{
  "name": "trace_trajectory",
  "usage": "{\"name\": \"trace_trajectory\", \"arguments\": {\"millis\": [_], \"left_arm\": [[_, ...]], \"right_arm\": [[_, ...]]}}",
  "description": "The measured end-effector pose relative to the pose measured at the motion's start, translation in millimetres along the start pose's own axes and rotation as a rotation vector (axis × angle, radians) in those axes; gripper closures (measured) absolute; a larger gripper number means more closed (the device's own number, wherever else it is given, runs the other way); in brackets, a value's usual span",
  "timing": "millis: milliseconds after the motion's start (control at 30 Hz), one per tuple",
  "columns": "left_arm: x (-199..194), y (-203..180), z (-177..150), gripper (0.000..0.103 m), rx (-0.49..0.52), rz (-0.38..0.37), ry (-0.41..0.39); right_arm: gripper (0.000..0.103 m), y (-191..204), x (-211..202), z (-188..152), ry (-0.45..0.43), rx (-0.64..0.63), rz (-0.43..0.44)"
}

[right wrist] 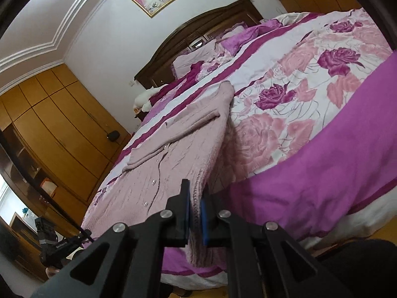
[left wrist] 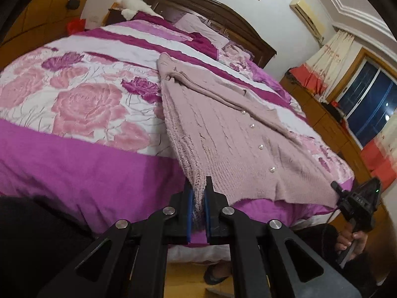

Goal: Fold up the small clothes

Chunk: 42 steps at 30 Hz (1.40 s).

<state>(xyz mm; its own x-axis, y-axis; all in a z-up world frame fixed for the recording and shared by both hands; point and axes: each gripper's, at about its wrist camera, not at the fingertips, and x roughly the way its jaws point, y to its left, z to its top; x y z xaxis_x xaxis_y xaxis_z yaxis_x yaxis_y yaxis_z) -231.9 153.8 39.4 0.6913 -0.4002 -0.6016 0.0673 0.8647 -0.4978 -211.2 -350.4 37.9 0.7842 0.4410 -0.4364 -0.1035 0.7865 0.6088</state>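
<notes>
A dusty-pink knitted cardigan with pearl buttons lies lengthwise on the floral bed cover, one sleeve folded across its chest. My left gripper is shut on one corner of the hem at the bed's foot edge. The knit is bunched between its blue pads. In the same view my right gripper pinches the other hem corner, held by a hand. In the right wrist view the right gripper is shut on its cardigan corner. The left gripper shows at the far hem corner. The hem hangs lifted between both grippers.
The bed cover spreads wide beside the cardigan. Pillows and a dark wooden headboard close the far end. A wooden wardrobe, a curtained window and low cabinets flank the bed. A slippered foot stands on the floor below.
</notes>
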Motion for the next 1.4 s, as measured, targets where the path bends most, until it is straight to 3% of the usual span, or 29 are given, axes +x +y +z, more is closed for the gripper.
{"name": "trace_trajectory", "arguments": {"millis": [333,600,900,1100,1400], "left_arm": [[-53,40,-30,0.103,-0.147,-0.053,-0.014],[-88,26,-47,0.103,-0.098,-0.014,-0.035],[-115,24,-71,0.103,-0.127,-0.005,-0.032],[-136,2,-76,0.103,-0.061,0.015,-0.066],[-150,10,-85,0.103,-0.115,0.025,-0.073]], "right_arm": [[0.096,4,-41,-11,0.011,-0.018,0.025],[0.096,8,-76,-43,0.044,-0.011,0.023],[0.096,6,-103,-66,0.043,0.031,-0.007],[0.096,27,-120,-67,0.039,-0.033,0.003],[0.096,35,-141,-72,0.048,-0.044,-0.006]]}}
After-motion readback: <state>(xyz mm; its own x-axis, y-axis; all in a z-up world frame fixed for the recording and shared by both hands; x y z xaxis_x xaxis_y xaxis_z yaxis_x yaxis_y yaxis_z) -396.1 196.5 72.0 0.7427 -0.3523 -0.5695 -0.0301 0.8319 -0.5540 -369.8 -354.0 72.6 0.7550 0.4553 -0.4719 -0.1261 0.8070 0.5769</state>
